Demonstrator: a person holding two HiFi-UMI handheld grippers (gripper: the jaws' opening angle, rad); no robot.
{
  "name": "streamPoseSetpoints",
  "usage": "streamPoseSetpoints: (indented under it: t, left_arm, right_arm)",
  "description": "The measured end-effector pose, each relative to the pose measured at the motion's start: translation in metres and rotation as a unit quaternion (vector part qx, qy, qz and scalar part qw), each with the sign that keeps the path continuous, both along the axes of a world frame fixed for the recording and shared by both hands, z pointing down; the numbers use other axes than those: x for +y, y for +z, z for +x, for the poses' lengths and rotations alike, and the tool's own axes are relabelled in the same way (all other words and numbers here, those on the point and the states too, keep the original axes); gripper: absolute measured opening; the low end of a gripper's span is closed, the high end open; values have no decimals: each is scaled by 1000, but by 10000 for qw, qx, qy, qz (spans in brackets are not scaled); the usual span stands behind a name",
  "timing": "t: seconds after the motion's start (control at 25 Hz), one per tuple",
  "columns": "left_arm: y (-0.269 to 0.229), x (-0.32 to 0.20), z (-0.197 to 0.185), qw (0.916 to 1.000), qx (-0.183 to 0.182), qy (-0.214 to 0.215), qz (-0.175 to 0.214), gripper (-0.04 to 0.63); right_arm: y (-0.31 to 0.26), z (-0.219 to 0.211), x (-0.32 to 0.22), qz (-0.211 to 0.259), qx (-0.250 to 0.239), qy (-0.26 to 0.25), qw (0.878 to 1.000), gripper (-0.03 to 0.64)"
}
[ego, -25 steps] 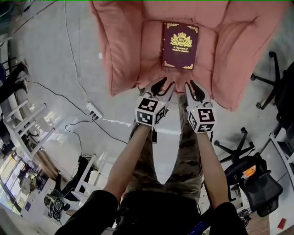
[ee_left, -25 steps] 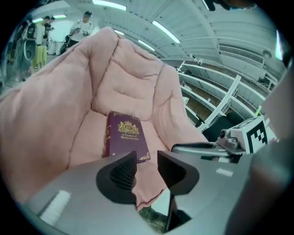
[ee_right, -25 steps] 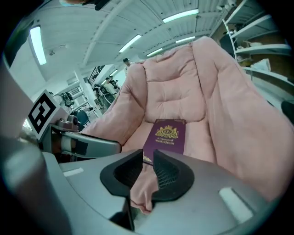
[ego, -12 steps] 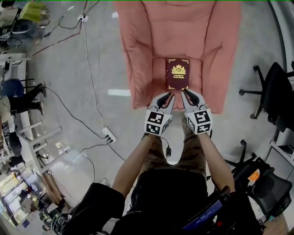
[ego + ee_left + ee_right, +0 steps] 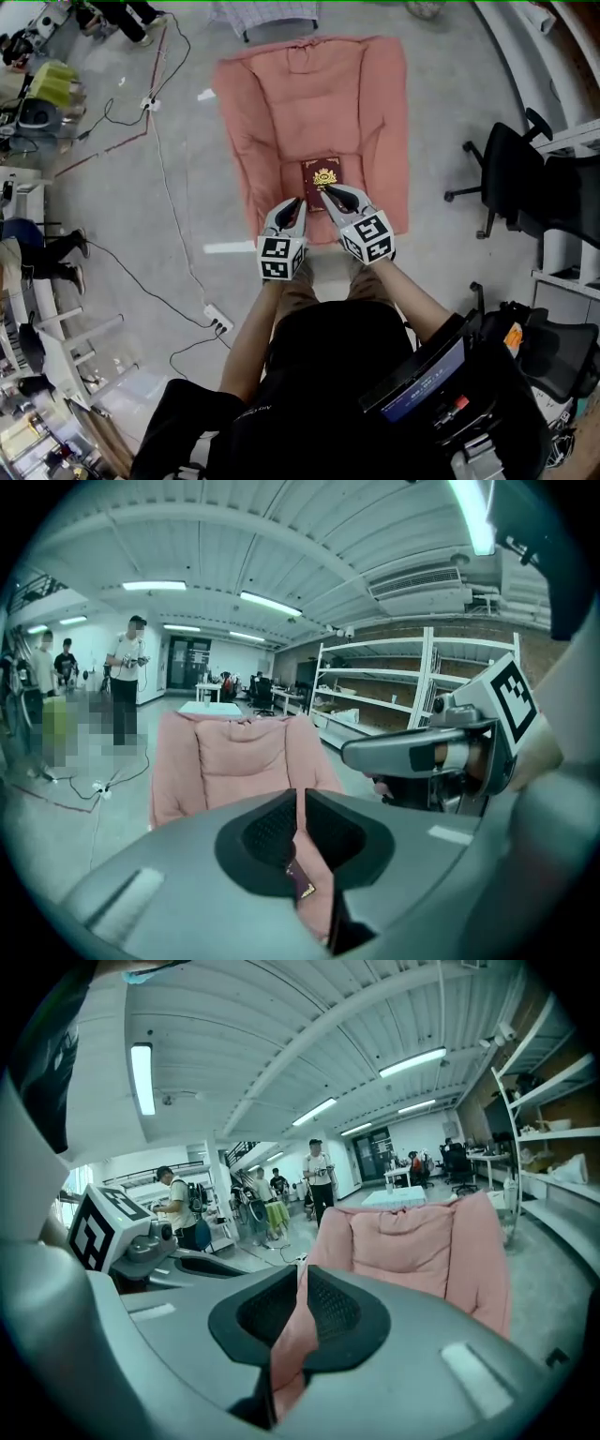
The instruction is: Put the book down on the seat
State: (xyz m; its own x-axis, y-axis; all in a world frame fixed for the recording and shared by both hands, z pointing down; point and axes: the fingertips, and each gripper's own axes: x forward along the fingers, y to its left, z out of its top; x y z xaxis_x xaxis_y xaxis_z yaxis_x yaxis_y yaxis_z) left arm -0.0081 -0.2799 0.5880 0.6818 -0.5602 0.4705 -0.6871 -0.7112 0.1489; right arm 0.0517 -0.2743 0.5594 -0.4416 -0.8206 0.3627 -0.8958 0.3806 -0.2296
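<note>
Shows the pink armchair (image 5: 319,103) from high above, with the maroon book (image 5: 320,176) lying flat, cover up, at the front of its seat. Reads as a stiff hardback, probably fairly heavy and slick-covered, so best pinched by its near edge from both sides. Compared with a second ago, finds the book unmoved, the chair farther below, and the left gripper (image 5: 292,202) and right gripper (image 5: 330,193) clear of it, jaws just closed to empty slits.
</note>
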Motion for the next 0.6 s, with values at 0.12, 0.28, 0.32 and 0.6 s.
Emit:
streamPoseSetpoints:
  t: [0.12, 0.28, 0.32, 0.6]
  left_arm:
    - [-23, -9, 0, 9996, 84, -191, 181, 29]
    - [-58, -11, 3, 9976, 228, -185, 629, 29]
    - [-65, -12, 6, 9967, 275, -146, 754, 29]
    - [-119, -43, 11, 9909, 584, 40, 1215, 29]
  right_arm:
    - [-27, 6, -1, 160, -63, 75, 9998, 44]
    - [-53, 5, 0, 430, -88, 68, 9990, 44]
    - [-57, 6, -1, 494, -72, 45, 9987, 44]
    - [-102, -11, -26, 807, 134, -241, 9964, 43]
